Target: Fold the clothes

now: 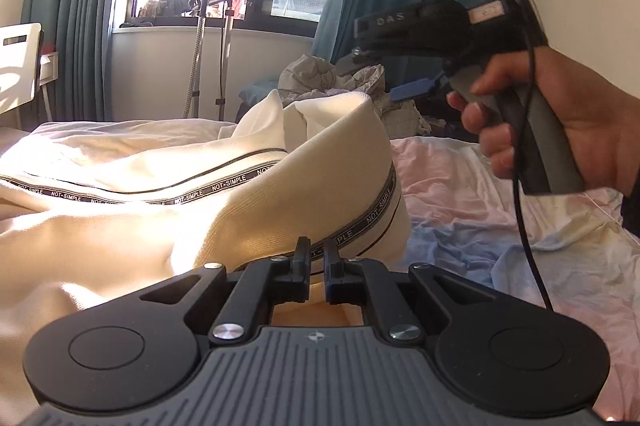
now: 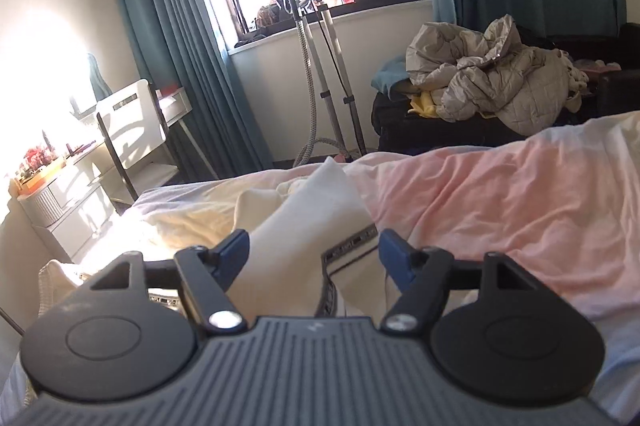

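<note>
A cream garment (image 1: 168,182) with a black "NOT-SIMPLE" printed band lies on the bed. My left gripper (image 1: 318,260) is shut on a fold of it at the band and lifts that part up. My right gripper (image 2: 314,250) is open, its blue fingers (image 2: 394,252) apart on either side of a raised cream fold (image 2: 308,222) without pinching it. In the left wrist view the right gripper (image 1: 416,88) is held in a hand, up and to the right of the garment.
The bed has a pink and blue sheet (image 1: 480,226). A garment steamer stand (image 2: 320,74) is by the window. A pile of grey clothes (image 2: 492,74) lies on dark furniture behind the bed. A white chair and desk (image 2: 132,130) stand left.
</note>
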Tool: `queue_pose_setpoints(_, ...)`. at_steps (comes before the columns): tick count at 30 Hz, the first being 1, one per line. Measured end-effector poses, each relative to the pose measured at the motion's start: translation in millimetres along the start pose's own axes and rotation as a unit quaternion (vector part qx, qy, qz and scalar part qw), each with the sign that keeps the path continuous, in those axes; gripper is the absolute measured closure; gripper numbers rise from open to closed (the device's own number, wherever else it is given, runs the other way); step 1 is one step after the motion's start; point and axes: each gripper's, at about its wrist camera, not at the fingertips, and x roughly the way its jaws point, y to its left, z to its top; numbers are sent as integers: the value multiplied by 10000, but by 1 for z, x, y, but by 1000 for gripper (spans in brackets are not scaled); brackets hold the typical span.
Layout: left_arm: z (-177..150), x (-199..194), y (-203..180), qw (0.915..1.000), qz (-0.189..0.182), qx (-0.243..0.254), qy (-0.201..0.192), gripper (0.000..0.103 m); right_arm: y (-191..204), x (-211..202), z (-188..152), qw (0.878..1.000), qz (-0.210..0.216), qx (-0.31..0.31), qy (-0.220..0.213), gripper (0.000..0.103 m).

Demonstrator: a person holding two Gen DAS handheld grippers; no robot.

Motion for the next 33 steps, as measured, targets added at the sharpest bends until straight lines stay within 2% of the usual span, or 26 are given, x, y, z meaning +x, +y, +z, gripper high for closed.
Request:
queue_pose_setpoints(2,-1,1,4,10000,-16,48,-22,95,15,35,24,9996,-49,-113,259,27)
queue_pose_setpoints(5,-5,4,16,9998,-162,-83,23,95,33,81,34,9941,-560,-618,695,29)
queue_pose_setpoints(6,-5,5,19,9998,-176,-114,26,95,39,95,34,9896,-783,-862,839,39)
queue_pose_setpoints(7,-5,5,22,9997,-190,-144,29,95,41,107,33,9848,-977,-1035,1000,67)
queue_pose_setpoints(9,-6,4,28,9995,-243,-221,38,95,31,114,26,9813,-1196,-959,1169,97)
queue_pose_setpoints(12,-4,-2,32,9990,-322,-312,-10,95,16,85,21,9856,-1314,-709,798,98)
queue_pose_setpoints(15,-3,-13,31,9985,-409,-319,-195,95,0,33,17,9890,-1419,-224,342,99)
queue_pose_setpoints(22,-3,-32,20,9969,-611,-271,-412,95,-36,-97,-37,9837,-1509,944,-255,99)
queue_pose_setpoints(27,-2,-49,8,9970,-604,-141,-464,95,-62,-147,-101,9757,-1517,1577,97,99)
queue_pose_setpoints(30,0,-57,0,9975,-516,-103,-476,95,-77,-159,-141,9676,-1378,2074,417,99)
queue_pose_setpoints(33,2,-62,-7,9983,-352,-39,-459,95,-95,-163,-168,9596,-1122,2515,571,99)
